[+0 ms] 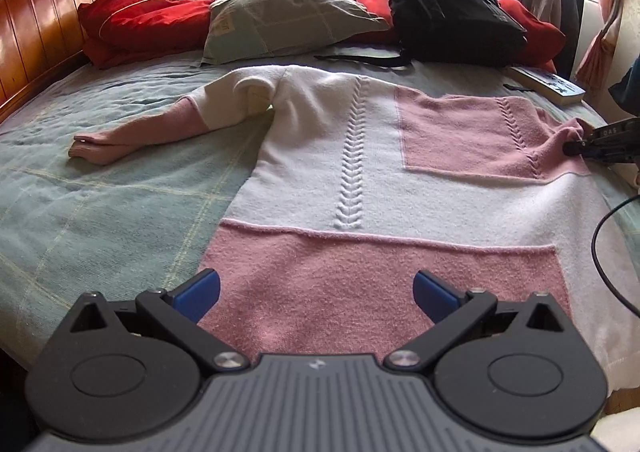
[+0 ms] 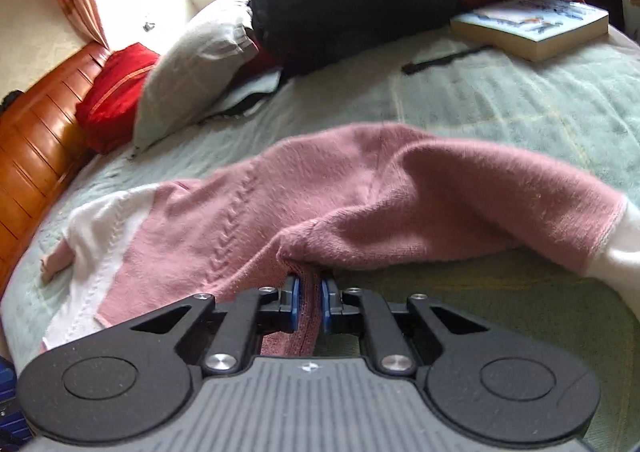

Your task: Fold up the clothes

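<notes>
Firstly, sweater: fuzzy knit in white and dusty-pink blocks, with a raised braided cable down the white middle panel; lies spread flat on the bed, hem toward 6 o'clock in the left wrist view, one sleeve stretched out toward 9 o'clock, its cuff pink.

Left claw: black linkage arms, blue pads, fingers wide apart, poised over the pink hem band; whether the pads touch the knit cannot be told.

Right claw: blue pads drawn together, clamped on a pinched ridge of pink knit at the sweater's edge. From the pinch the pink fabric lifts and drapes in soft folds; a white portion trails off toward 3 o'clock. In the left wrist view this claw shows at 3 o'clock, gripping the pink corner.

Bedcover: pale green, quilted, with faint cream check lines.

Headboard: glossy orange-brown wood, panelled, at 10 o'clock.

Red cushion: plump, with light piping, beside the headboard.

Pillow: grey-green, soft, at 12 o'clock.

Backpack: black woven fabric, slumped just beside the pillow at 1 o'clock.

Book: thick paperback, illustrated cover, flat on the bed near the backpack.
</notes>
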`<state>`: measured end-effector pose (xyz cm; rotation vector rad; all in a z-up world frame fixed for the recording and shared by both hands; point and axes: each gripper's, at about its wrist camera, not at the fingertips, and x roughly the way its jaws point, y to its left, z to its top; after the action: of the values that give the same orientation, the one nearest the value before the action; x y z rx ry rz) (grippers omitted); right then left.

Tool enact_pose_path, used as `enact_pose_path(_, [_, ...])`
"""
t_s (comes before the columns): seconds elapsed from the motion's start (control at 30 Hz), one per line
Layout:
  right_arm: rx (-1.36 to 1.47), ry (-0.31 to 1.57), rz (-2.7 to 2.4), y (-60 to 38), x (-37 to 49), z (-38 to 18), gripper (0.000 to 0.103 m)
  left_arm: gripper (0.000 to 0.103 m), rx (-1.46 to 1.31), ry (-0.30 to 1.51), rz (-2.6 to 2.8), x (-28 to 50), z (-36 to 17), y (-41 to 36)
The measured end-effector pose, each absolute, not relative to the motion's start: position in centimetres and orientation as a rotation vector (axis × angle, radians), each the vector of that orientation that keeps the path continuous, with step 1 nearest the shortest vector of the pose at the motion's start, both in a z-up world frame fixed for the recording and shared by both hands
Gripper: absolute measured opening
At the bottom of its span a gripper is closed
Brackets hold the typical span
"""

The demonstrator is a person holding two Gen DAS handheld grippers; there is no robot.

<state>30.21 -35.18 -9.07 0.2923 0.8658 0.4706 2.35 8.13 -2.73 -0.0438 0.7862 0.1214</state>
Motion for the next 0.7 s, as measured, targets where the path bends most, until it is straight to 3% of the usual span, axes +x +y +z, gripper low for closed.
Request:
enact_pose_path(0.07, [0.306,0.883,0.465,-35.3,30.0,-9.6,0.015,0.102,-0.044,0.784,0.115,2.1,-2.7,8.0])
enact_pose_path(0.13, [0.308,0.876,0.459,-35.6,29.1,-9.2,0.024,0.102,-0.044,0.778,0.108,1.9,-2.6,8.1])
enact_pose_path(0.3, [0.23,0.813,0.46,-35.7,25.1,-6.2,0.03,0.102,-0.054,0.776,0.091,2.0,-2.7,8.3])
enact_pose_path(0.43, [0.157,0.765,0.537,-33.7,22.5,-3.6,0.051,0.102,-0.063,0.776,0.074,2.2,-2.9,8.1])
enact_pose_path(0.7, [0.09,0.822,0.624,-26.7,25.7,-3.2,0.056,0.102,-0.077,0.763,0.076,1.5,-2.6,8.5])
